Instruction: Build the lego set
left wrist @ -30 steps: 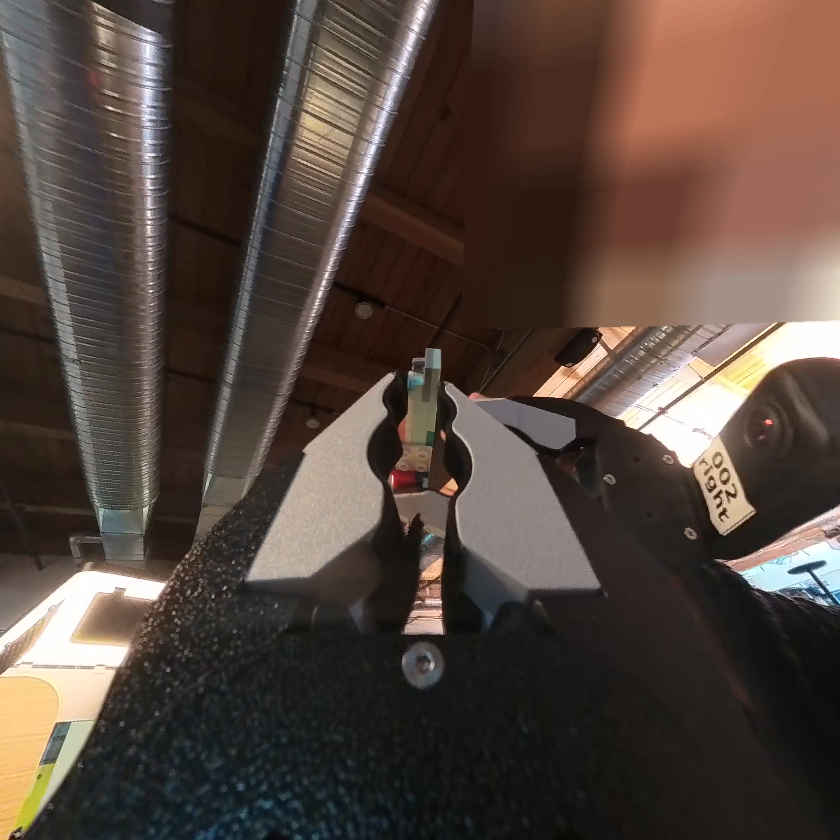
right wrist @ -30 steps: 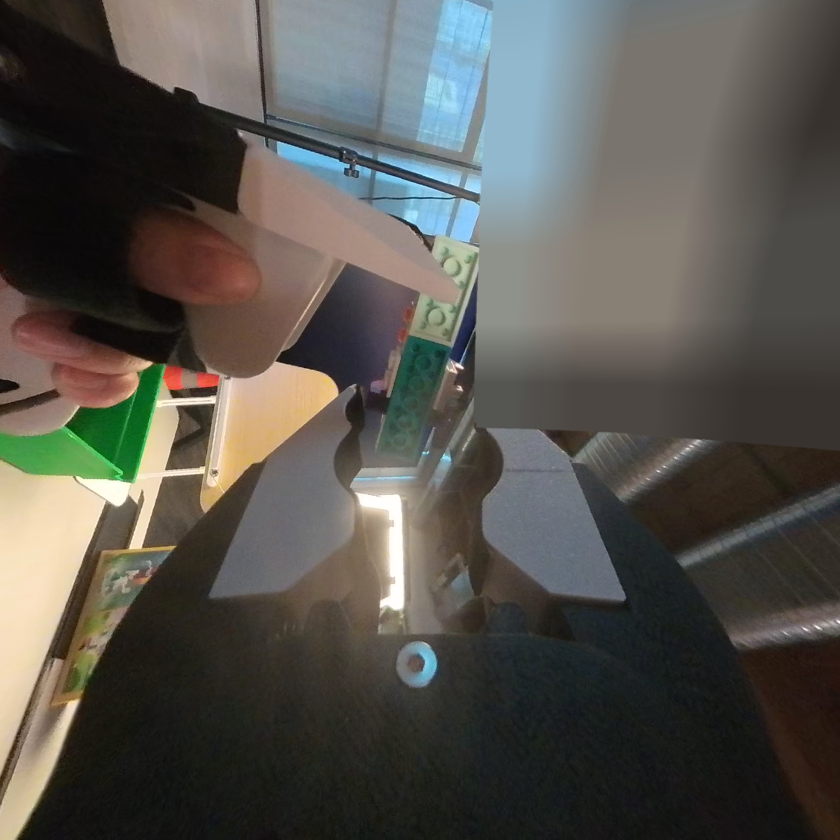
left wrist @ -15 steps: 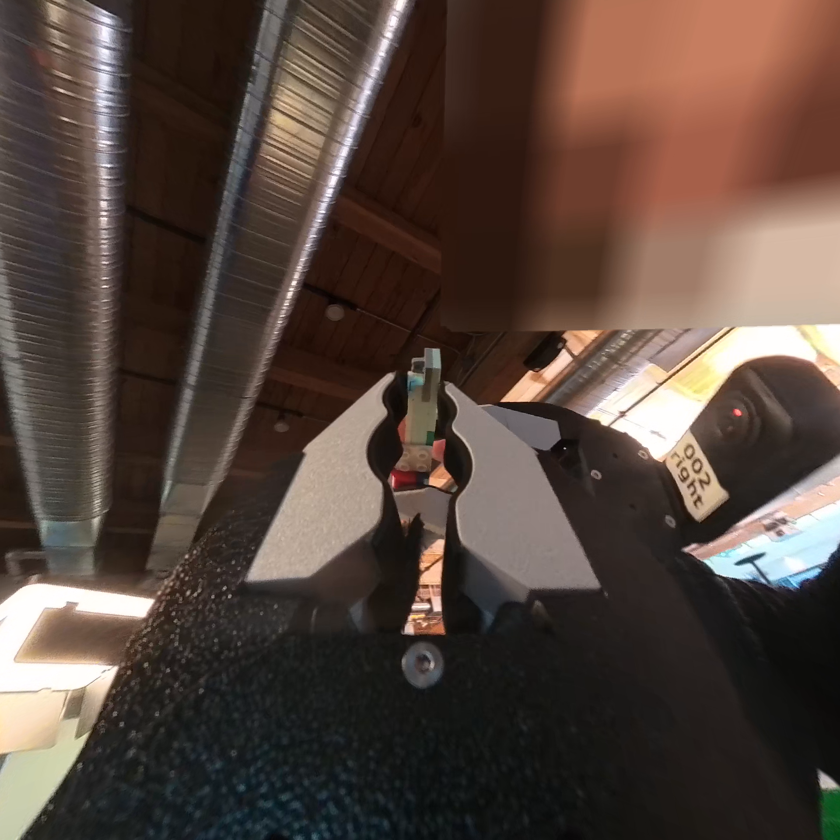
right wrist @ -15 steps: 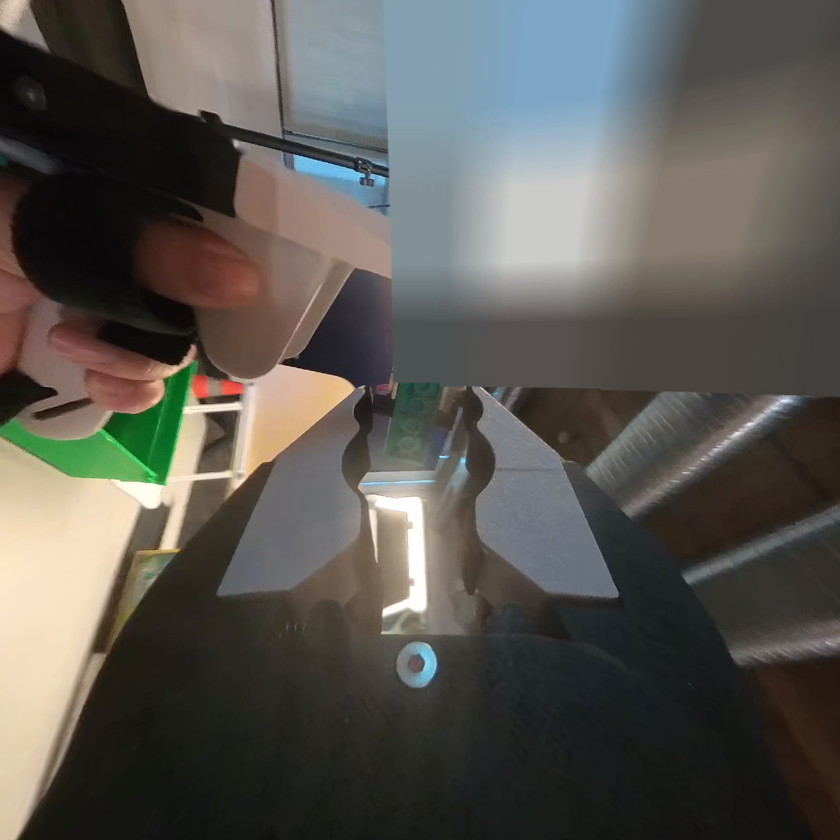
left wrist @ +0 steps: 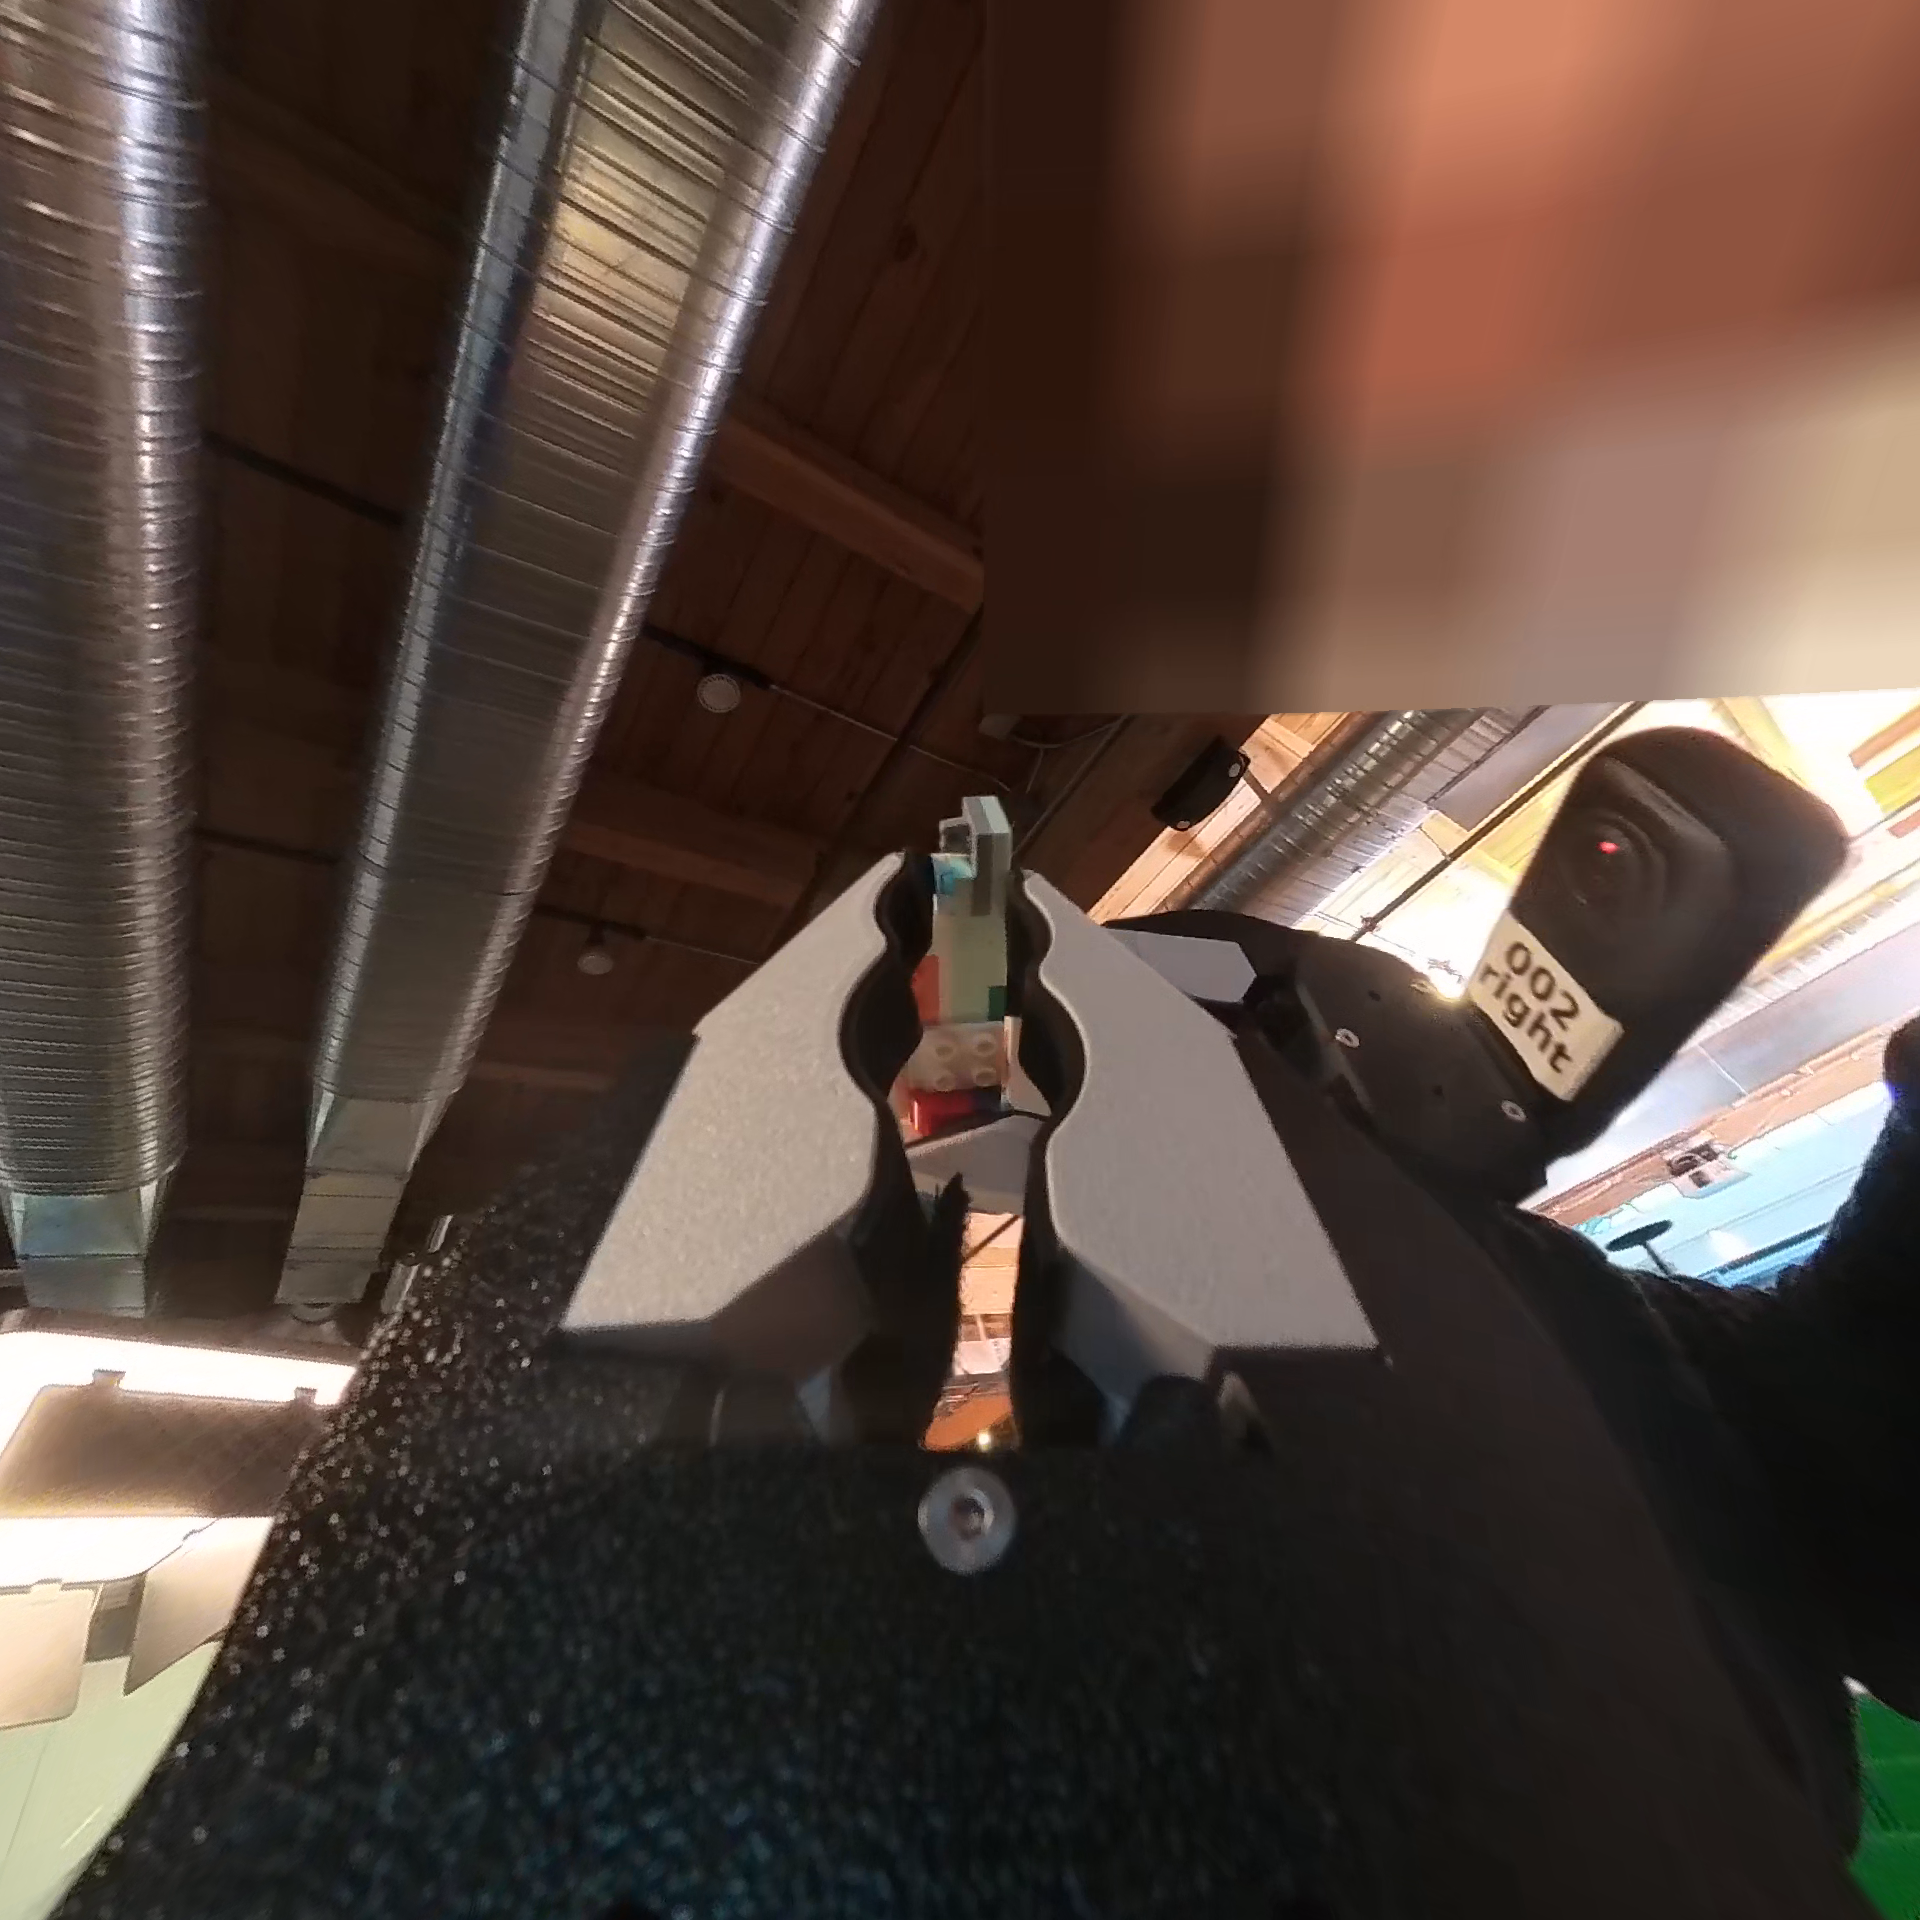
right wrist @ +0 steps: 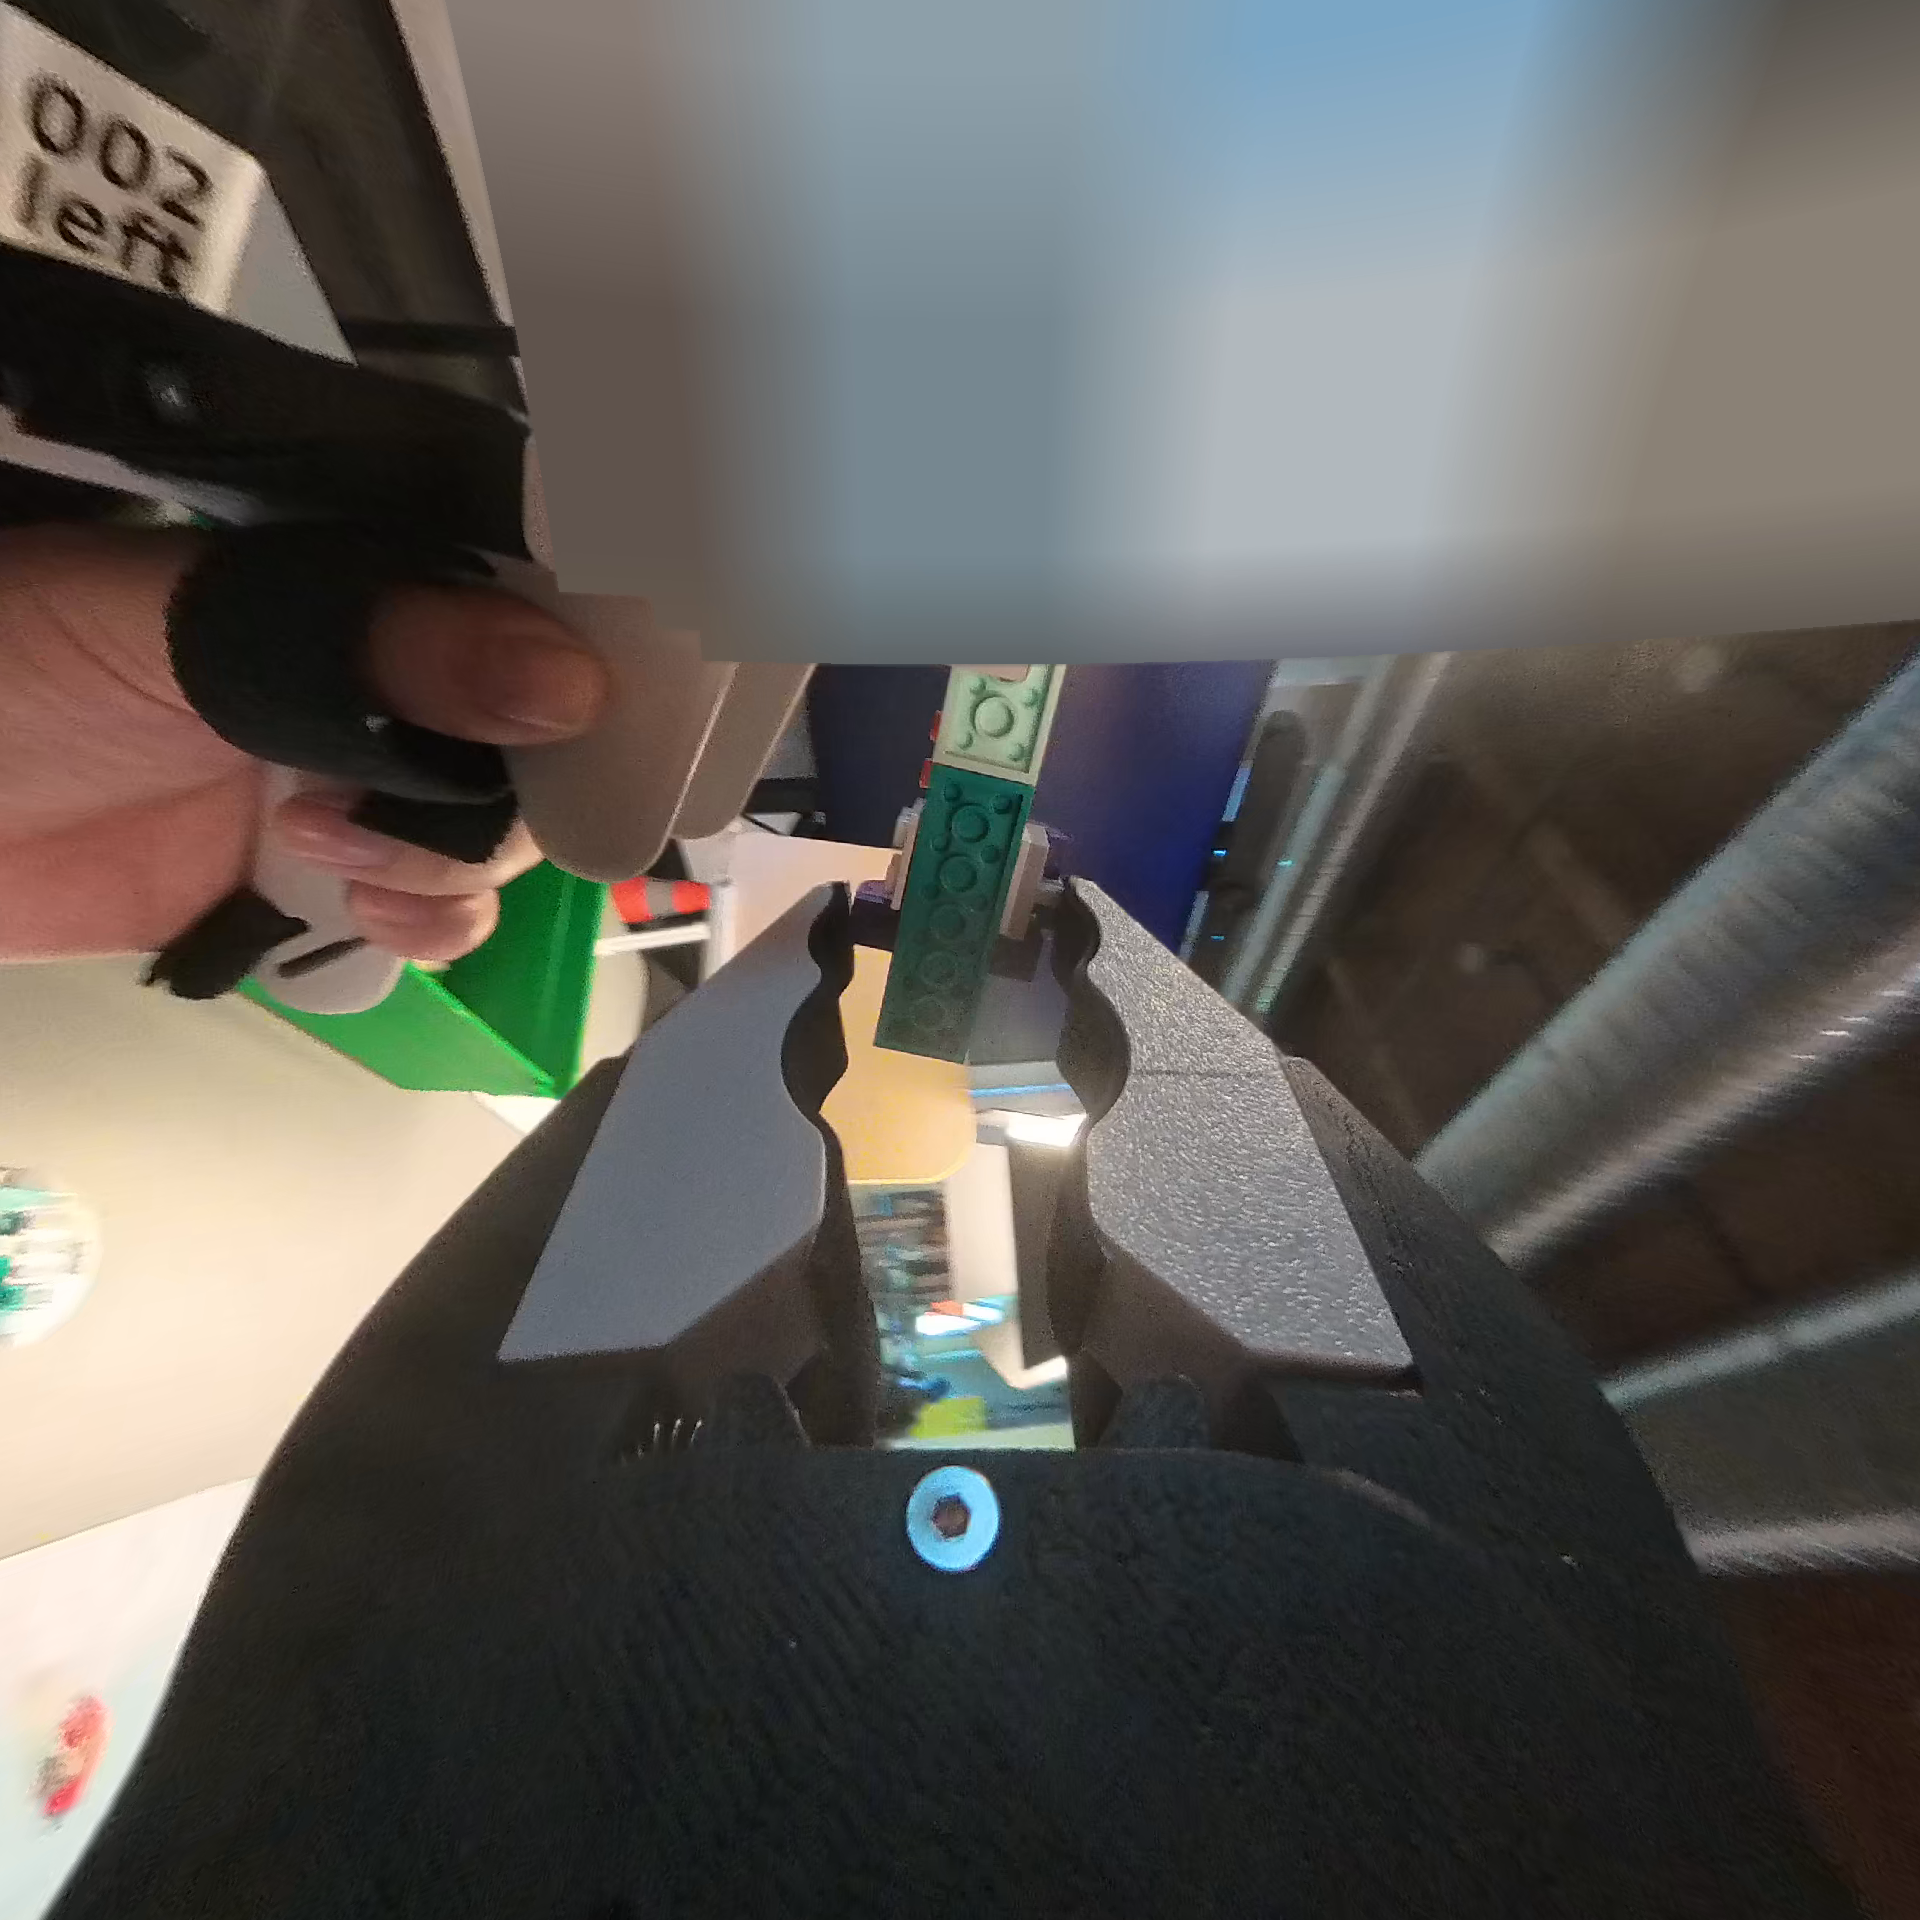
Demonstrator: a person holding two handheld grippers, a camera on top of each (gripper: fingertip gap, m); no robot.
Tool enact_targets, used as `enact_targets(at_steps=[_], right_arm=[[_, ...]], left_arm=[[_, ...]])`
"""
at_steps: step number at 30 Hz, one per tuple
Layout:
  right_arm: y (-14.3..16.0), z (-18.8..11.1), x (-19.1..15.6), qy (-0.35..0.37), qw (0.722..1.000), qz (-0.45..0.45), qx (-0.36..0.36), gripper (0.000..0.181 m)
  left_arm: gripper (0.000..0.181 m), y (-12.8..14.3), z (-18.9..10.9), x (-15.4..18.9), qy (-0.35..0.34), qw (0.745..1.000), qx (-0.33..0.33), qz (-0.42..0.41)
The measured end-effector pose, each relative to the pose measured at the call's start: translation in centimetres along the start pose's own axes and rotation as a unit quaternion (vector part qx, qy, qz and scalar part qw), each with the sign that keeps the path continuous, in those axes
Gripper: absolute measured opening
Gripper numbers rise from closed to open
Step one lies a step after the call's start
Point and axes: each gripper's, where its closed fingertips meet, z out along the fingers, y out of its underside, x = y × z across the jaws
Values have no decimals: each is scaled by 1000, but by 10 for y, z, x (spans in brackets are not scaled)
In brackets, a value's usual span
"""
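In the left wrist view my left gripper [left wrist: 971, 883] points up at the ceiling and is shut on a small lego assembly [left wrist: 971, 966] of pale green, white, red and grey pieces. The right gripper's black body [left wrist: 1382, 1049] sits close behind it on the right. In the right wrist view my right gripper [right wrist: 953, 904] has its jaws around the lower end of the same assembly. Both fingertips touch the small pieces on either side of its dark green plate [right wrist: 951, 935]. A pale green plate [right wrist: 997, 717] continues upward. A hand [right wrist: 156, 748] holds the left gripper's white finger [right wrist: 644, 769].
Two silver ducts [left wrist: 582, 520] run under a wooden ceiling. A green box [right wrist: 468, 997] stands on a pale table [right wrist: 208, 1143] at the left of the right wrist view. Blurred small pieces lie at that table's left edge [right wrist: 31, 1257].
The right gripper has moved in onto the lower end of the assembly and its jaws have narrowed around it. The left gripper keeps its hold with only small shifts.
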Motion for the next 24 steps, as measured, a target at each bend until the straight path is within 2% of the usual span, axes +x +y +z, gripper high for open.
enact_targets(at_steps=[5, 11, 18, 20, 22, 24], right_arm=[[-2, -9, 6, 18, 999, -40, -4, 38], [20, -22, 16, 68, 986, -151, -34, 38], [36, -40, 13, 91, 960, -259, -56, 38], [41, -46, 13, 100, 951, -287, -59, 38], [43, -51, 13, 110, 939, -319, -60, 38], [46, -55, 13, 122, 924, -357, -61, 38]], left_arm=[[11, 5, 0, 0, 4, 1000, -17, 1], [11, 33, 3, 0, 3, 990, -140, 28], [22, 56, 4, 7, 11, 965, -249, 82], [31, 62, 3, 8, 7, 958, -275, 83], [42, 71, 1, 8, 1, 951, -305, 54], [49, 78, 1, 14, 7, 949, -313, -50]])
